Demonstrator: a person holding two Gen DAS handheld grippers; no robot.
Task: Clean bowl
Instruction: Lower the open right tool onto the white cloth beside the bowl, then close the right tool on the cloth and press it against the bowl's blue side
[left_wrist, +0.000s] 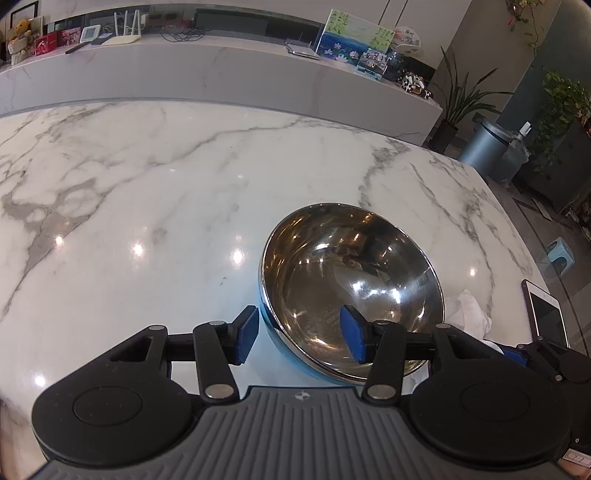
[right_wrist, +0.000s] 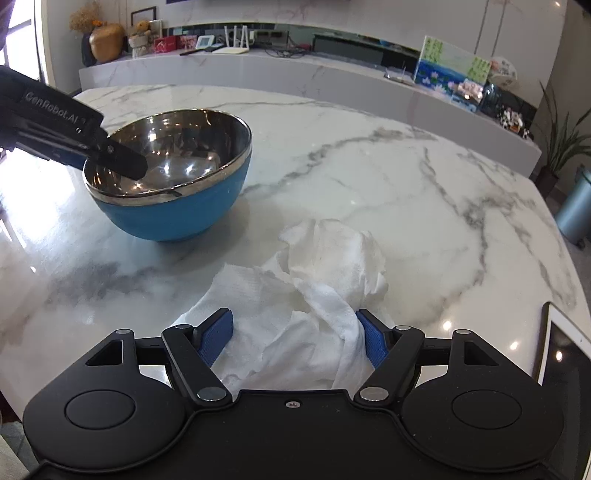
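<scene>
A bowl (left_wrist: 351, 280), blue outside and shiny steel inside, stands on the white marble table (left_wrist: 147, 184). My left gripper (left_wrist: 299, 334) is open and straddles the bowl's near rim, one finger inside and one outside. In the right wrist view the bowl (right_wrist: 177, 206) is at the far left, with the left gripper's finger (right_wrist: 122, 160) reaching into it. A crumpled white paper towel (right_wrist: 314, 295) lies on the table in front of the bowl. My right gripper (right_wrist: 295, 339) is open with the towel between its fingers, not pinched.
A phone (right_wrist: 565, 354) lies at the table's right edge; it also shows in the left wrist view (left_wrist: 546, 314). A marble counter (right_wrist: 295, 74) with pictures and small items runs behind the table. A grey bin (left_wrist: 484, 144) and plants stand at the far right.
</scene>
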